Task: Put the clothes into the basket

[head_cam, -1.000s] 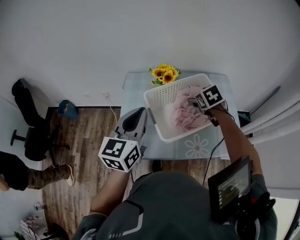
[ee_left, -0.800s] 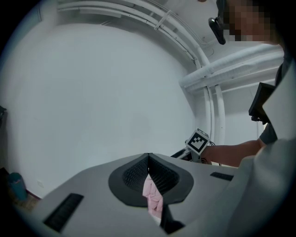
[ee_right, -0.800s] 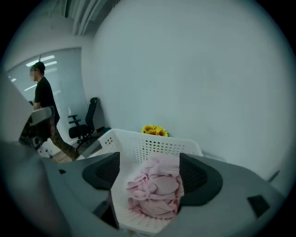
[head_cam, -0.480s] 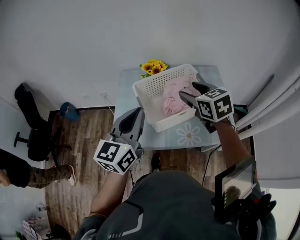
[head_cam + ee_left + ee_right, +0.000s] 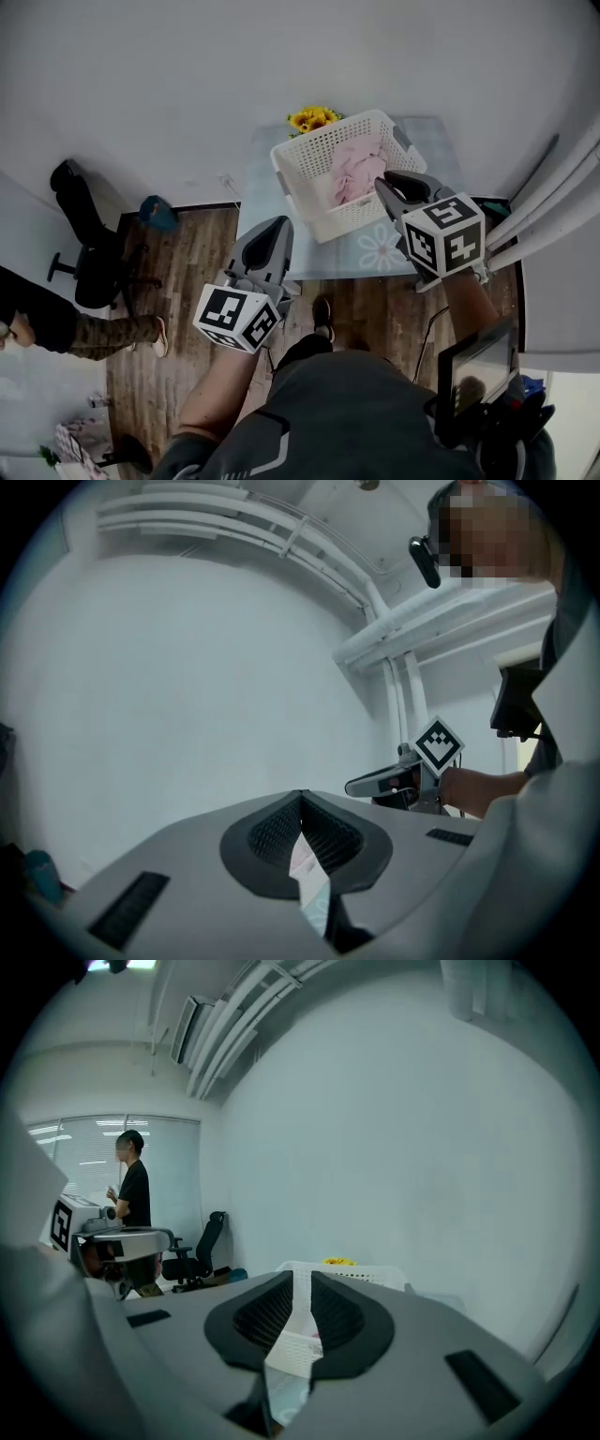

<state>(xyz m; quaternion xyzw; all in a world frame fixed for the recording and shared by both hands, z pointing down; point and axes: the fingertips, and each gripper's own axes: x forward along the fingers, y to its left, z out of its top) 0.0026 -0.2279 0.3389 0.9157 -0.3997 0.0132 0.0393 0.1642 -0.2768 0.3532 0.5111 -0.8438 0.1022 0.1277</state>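
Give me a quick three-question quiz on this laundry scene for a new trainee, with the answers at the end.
1. Multiple choice: the pink clothes lie A) beside, B) inside, C) under the white basket.
2. True or false: the left gripper holds a garment.
3. Fill in: behind the basket stands a bunch of ____.
Key: 1 B. 2 False, its fingers hold nothing. 3 sunflowers.
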